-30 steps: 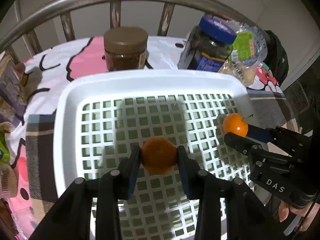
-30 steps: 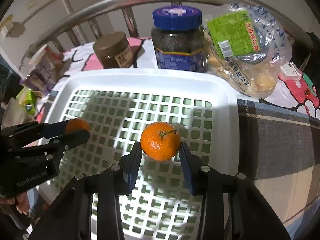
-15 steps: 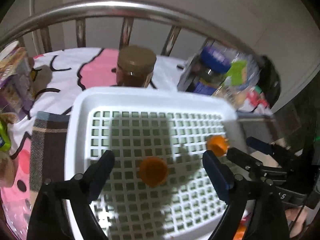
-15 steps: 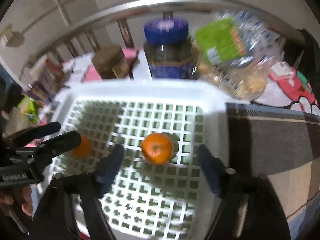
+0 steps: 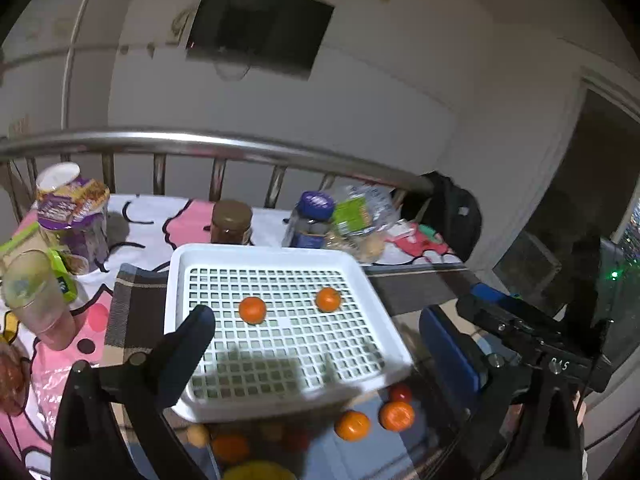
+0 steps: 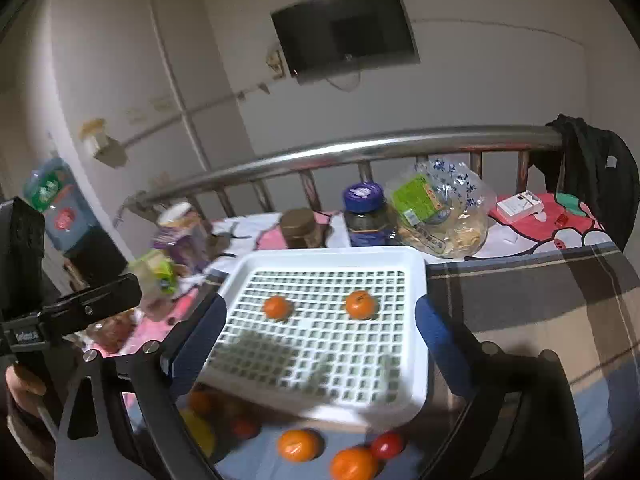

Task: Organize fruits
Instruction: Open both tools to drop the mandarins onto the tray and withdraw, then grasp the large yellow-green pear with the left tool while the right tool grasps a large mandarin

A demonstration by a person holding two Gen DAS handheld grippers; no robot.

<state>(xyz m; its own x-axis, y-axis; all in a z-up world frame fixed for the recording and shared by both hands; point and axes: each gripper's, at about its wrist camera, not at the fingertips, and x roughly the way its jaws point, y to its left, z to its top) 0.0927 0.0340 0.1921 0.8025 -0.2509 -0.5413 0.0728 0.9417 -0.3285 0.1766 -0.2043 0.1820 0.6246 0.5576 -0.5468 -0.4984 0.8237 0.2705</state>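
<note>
Fruits are split between two places: two oranges, one (image 5: pixel 252 310) toward 9 o'clock and one (image 5: pixel 328 299) toward 3 o'clock, lie apart on the white slatted tray (image 5: pixel 276 252), while loose oranges (image 5: pixel 352 425) and small red fruit (image 6: pixel 387 445) wait on the table (image 6: pixel 520 300) at the tray's 6 o'clock edge. Left hand-held gripper (image 5: pixel 316 344) and right hand-held gripper (image 6: pixel 320 332) have just been opening; both stand released, nothing between the jaws. Risks noted: round fruit may roll across the grid if the tray is knocked; the tray's near edge appears raised over the waiting fruit, so a low reach could jolt it; the two grippers work close together and could collide.
</note>
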